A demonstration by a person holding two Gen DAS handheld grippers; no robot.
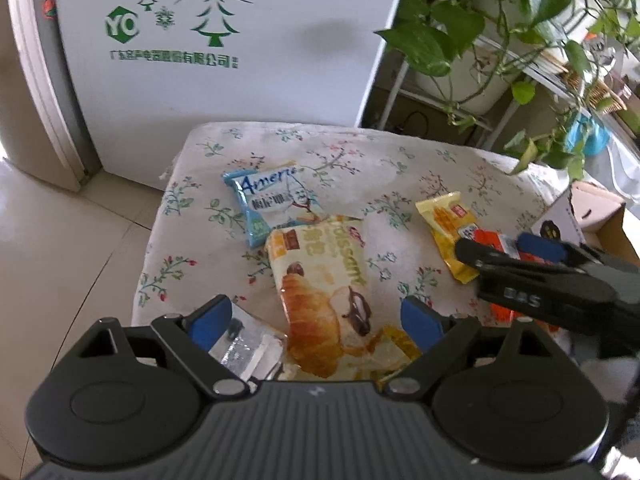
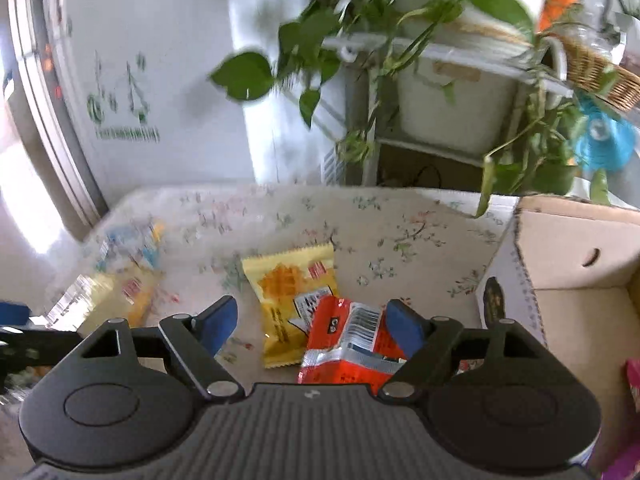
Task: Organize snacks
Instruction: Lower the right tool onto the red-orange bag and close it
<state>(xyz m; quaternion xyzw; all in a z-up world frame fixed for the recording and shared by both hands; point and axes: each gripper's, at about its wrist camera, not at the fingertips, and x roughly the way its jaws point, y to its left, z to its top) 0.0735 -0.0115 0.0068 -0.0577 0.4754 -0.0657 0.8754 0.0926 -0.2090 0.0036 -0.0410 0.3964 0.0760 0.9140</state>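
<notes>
Both my grippers are spread open, left gripper [image 1: 318,320] over the croissant pack [image 1: 324,292], right gripper [image 2: 310,326] seemingly straddling the red packet [image 2: 344,344].

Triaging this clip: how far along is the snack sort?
Early. Done: something pink shows at the cardboard box edge, possibly a snack already in. In hand: nothing gripped; the right gripper is open around the red packet, the left gripper open over the croissant pack. Left on the floral cloth: the blue packet, yellow packet, and a clear wrapper.
</notes>
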